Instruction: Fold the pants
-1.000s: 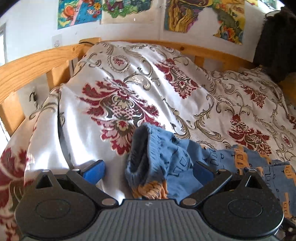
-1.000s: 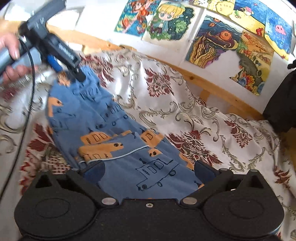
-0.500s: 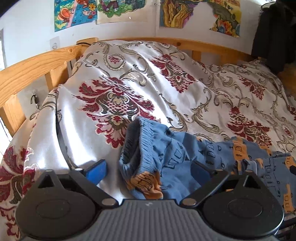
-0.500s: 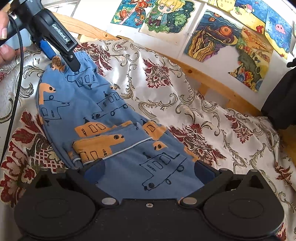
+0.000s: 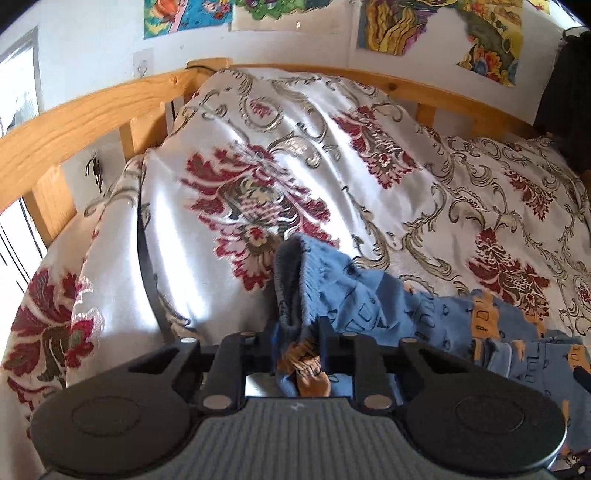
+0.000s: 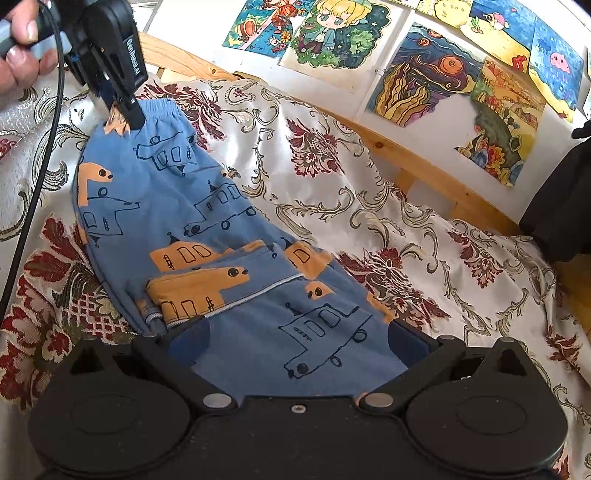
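The pants (image 6: pixel 207 236) lie stretched across the patterned bedspread (image 6: pixel 424 236), blue with orange shapes and little line-drawn buildings, and the left claw (image 5: pixel 297 345) is pressed together on the gathered waistband (image 5: pixel 291 295). From the left wrist you see that band bunched up and rising between the two fingers, with a fold of orange-printed cloth tucked down in the pinch. From the right wrist the same claw (image 6: pixel 127 107) shows at the far end of the pants, biting the waistband corner, with the person's hand (image 6: pixel 18 48) wrapped round the handle and a black cable (image 6: pixel 35 184) trailing down.

Now the right claw (image 6: pixel 299 343). It is spread wide, one finger on each side of the blue cloth at the near end. The fabric passes between the fingers, but I cannot tell whether the fingers touch it or simply hover over it.

Here is what matters: the long axis of the pants runs straight from one claw to the other, waistband at the left claw, the lower part at the right. Part of the cloth already appears doubled over near the right claw, with a pale seam line (image 6: pixel 255 295) crossing it.

So the next fold, I reckon, turns on bringing one end along that axis toward the other. The left claw already has its grip; the right is the nearer one to the lower end and would need to close first. The wooden bed rail (image 5: pixel 88 122) and the wall pictures (image 6: pixel 332 33) sit well clear.
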### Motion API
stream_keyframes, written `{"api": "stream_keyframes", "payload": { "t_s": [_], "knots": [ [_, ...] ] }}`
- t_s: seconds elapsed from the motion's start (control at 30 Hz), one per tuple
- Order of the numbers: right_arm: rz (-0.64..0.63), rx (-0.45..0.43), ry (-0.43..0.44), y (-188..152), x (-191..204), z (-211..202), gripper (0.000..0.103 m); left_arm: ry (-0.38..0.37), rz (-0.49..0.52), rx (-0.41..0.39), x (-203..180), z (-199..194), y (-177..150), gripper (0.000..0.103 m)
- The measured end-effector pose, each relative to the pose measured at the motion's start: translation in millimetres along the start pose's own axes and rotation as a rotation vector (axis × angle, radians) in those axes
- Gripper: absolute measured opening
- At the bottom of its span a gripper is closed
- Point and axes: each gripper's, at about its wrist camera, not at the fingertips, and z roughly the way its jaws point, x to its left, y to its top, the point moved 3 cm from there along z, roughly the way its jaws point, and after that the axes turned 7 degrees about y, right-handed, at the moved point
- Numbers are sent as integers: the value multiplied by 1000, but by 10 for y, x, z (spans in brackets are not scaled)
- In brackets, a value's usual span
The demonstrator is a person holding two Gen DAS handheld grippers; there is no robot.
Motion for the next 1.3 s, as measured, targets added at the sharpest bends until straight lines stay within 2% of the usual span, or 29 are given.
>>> {"api": "stream_keyframes", "payload": {
  "t_s": [0.13, 0.4, 0.57, 0.73, 0.93, 1.03, 1.17, 1.3],
  "knots": [
    [0, -1, 0, 3, 1, -1, 102, 1, 18, -14, -173, -172, 64, 21],
    [61, -28, 41, 11, -97, -44, 102, -114, 46, -101, -606, -677, 186, 21],
    [117, -77, 47, 70, -333, -189, 102, -181, 98, -169, -947, -973, 258, 21],
    [172, -78, 14, 74, -777, -407, 102, -261, 164, -208, -1328, -1145, 240, 21],
    [157, -8, -10, -89, -1308, -818, 102, -349, 233, -206, -1816, -1162, 88, 21],
    [168, 5, -51, -153, -1559, -1041, 102, -392, 287, -191, -2058, -1141, -56, 21],
    [256, -2, -86, -265, -1802, -1201, 102, -460, 362, -147, -2352, -1043, -351, 21],
    [420, -44, -79, -429, -1940, -1139, 102, -494, 406, -77, -2612, -833, -646, 21]
  ]
}}
